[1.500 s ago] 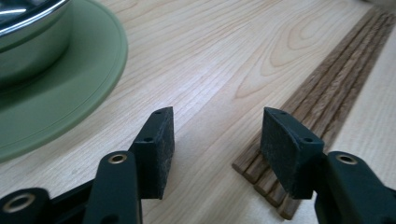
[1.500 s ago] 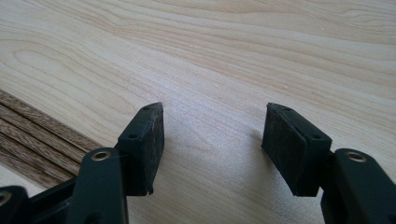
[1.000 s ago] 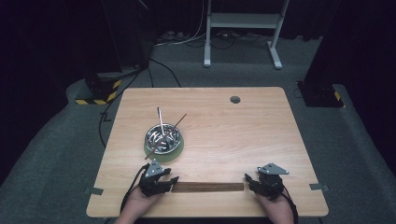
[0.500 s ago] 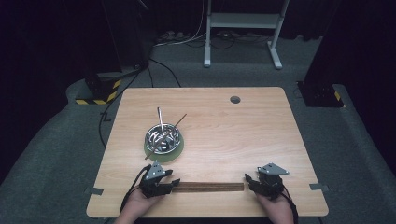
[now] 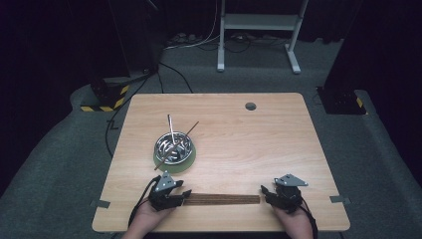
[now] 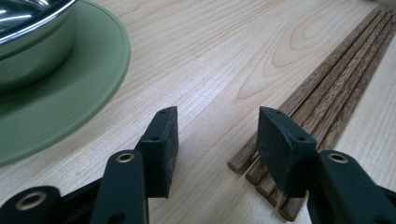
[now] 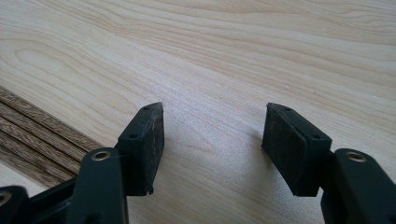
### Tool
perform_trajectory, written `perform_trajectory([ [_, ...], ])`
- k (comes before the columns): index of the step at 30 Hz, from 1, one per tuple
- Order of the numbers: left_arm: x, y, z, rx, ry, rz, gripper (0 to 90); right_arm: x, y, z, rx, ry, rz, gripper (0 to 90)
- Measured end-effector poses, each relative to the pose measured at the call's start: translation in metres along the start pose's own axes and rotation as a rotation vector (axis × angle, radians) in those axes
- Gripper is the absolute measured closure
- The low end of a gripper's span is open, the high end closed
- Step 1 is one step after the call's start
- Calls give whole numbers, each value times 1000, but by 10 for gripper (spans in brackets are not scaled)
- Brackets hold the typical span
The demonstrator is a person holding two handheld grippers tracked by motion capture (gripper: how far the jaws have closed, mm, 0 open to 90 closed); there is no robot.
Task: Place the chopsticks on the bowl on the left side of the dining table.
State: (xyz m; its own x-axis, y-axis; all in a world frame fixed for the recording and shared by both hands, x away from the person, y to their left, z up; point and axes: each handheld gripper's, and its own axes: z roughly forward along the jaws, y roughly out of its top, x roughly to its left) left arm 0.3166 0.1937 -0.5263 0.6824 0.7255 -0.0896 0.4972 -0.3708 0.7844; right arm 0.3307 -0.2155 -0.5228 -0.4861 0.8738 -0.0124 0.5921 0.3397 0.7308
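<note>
Left tool jaws spread, right tool jaws spread, wooden chopsticks flat between them at desk six o'clock

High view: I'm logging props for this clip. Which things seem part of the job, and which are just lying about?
Likely in the job:
wooden sticks
left gripper
right gripper
steel bowl
green plate

Just lying about:
white stand
floor cables

Pale wood-grain table; shiny silver bowl on a green mat; dark brown striped sticks near the front edge; black grippers, grey floor
</note>
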Motion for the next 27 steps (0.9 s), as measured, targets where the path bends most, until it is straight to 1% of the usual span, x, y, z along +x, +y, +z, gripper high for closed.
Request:
perform_trajectory([
  [3, 1, 0, 0, -3, 13, 9, 493, 0, 0, 0, 0, 0, 0, 387],
  [5, 0, 0, 0, -11, 29, -9, 497, 0, 0, 0, 0, 0, 0, 387],
  [8, 2, 0, 0, -9, 49, -9, 512, 0, 0, 0, 0, 0, 0, 387],
  [12, 1, 0, 0, -13, 57, -17, 534, 0, 0, 0, 0, 0, 0, 387],
  [15, 1, 0, 0, -14, 55, -16, 553, 0, 0, 0, 0, 0, 0, 387],
  [17, 1, 0, -1, -10, 48, 9, 567, 0, 0, 0, 0, 0, 1, 387],
  [18, 0, 0, -1, -10, 43, -1, 569, 0, 0, 0, 0, 0, 0, 387],
  [19, 0, 0, 0, -6, 40, 14, 572, 0, 0, 0, 0, 0, 0, 387],
  [21, -2, 0, 1, -3, 40, 26, 588, 0, 0, 0, 1, 1, 0, 387],
  [23, -3, 0, 0, 2, 38, 46, 605, 0, 0, 0, 0, 0, -1, 387],
  [24, -3, 0, 1, 5, 38, 50, 612, 0, 0, 0, 0, 0, 1, 387],
  [26, -4, 0, 1, 4, 36, 50, 659, 0, 0, 0, 0, 0, -1, 387],
  [27, -4, 1, 1, 10, 37, 55, 659, 0, 0, 0, 0, 0, -1, 387],
])
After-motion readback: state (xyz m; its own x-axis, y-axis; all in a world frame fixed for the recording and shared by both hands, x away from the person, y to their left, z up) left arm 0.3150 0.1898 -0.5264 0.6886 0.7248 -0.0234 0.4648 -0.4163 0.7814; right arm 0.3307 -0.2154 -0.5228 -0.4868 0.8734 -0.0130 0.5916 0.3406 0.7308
